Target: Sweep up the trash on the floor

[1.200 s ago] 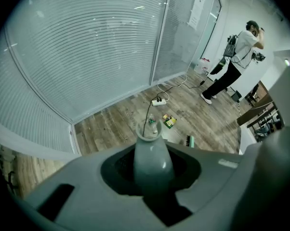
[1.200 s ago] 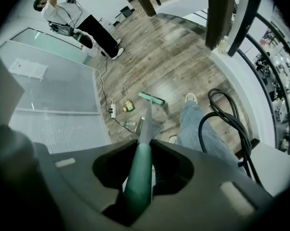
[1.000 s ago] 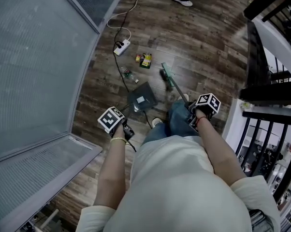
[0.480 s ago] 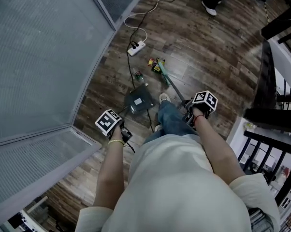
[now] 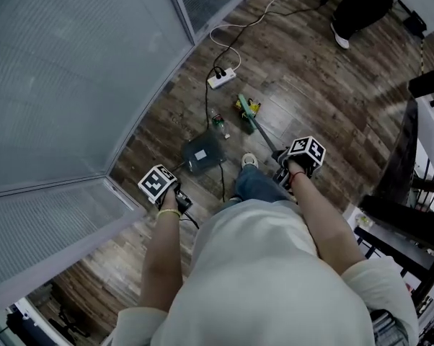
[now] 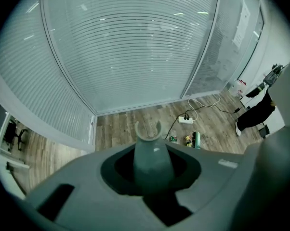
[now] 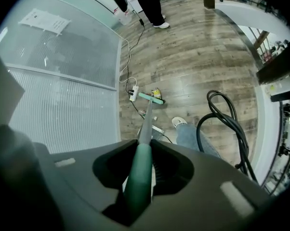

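The grey dustpan (image 5: 201,155), its contents too small to make out, sits low over the wood floor (image 5: 311,71) with its handle clamped in the left tool (image 6: 152,172), while the right tool (image 7: 144,172) grips the green broom (image 7: 146,124), its head against yellow-green trash (image 5: 250,107) near a small bottle (image 5: 218,120) and a white power strip (image 5: 222,78).

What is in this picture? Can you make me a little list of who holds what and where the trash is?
left tongs: shut on the dustpan handle
right tongs: shut on the broom handle
dustpan: left of the person's shoe
yellow wrappers: right by the broom's head
small bottle: between dustpan and broom head
power strip: farther off, near the glass wall
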### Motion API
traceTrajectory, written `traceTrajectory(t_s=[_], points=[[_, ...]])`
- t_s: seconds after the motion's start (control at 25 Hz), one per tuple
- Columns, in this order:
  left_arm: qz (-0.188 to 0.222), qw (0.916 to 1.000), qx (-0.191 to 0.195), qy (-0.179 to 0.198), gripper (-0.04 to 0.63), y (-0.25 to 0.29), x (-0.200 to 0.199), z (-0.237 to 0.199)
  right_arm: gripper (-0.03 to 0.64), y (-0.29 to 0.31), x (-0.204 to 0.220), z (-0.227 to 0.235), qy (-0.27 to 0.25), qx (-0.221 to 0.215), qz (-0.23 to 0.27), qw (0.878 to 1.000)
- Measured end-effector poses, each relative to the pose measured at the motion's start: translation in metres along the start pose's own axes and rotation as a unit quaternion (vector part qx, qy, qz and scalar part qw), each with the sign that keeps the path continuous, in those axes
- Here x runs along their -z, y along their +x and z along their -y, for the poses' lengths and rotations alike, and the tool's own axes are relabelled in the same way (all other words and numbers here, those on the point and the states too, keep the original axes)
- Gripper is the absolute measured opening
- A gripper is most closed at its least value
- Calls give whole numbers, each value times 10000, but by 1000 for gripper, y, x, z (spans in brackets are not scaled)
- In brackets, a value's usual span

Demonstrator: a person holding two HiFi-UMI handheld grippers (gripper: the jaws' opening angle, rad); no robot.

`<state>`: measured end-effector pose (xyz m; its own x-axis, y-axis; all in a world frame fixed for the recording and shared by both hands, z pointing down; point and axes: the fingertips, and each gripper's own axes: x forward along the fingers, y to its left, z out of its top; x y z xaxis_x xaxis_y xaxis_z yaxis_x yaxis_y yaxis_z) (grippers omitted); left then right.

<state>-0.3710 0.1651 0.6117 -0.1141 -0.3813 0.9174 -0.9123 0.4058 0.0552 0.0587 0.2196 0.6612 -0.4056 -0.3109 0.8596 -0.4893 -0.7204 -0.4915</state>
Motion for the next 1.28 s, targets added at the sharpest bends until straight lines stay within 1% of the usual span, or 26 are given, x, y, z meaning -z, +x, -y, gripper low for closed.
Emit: traceTrajectory(t_s=[0.2,0.44,0.72,1.04,1.28], points=[[45,9997,-142,-216,84,5,-19,6,95,7,-26,-24,-208,68,-181,9996],[98,9989,-280,-352,84,10,-40,20,96,12,-49,-44,-509,224,-428,9975],[181,9975,-423,-532,84,19,-64,34,96,25,-68,-61,-637,339,-738,9947],[182,9966,-513,-625,84,37,-89,39,95,37,-70,-74,-456,223,-901,9946],[196,9964,-536,-623,84,51,-116,38,96,43,-66,-84,-373,220,-935,9947]])
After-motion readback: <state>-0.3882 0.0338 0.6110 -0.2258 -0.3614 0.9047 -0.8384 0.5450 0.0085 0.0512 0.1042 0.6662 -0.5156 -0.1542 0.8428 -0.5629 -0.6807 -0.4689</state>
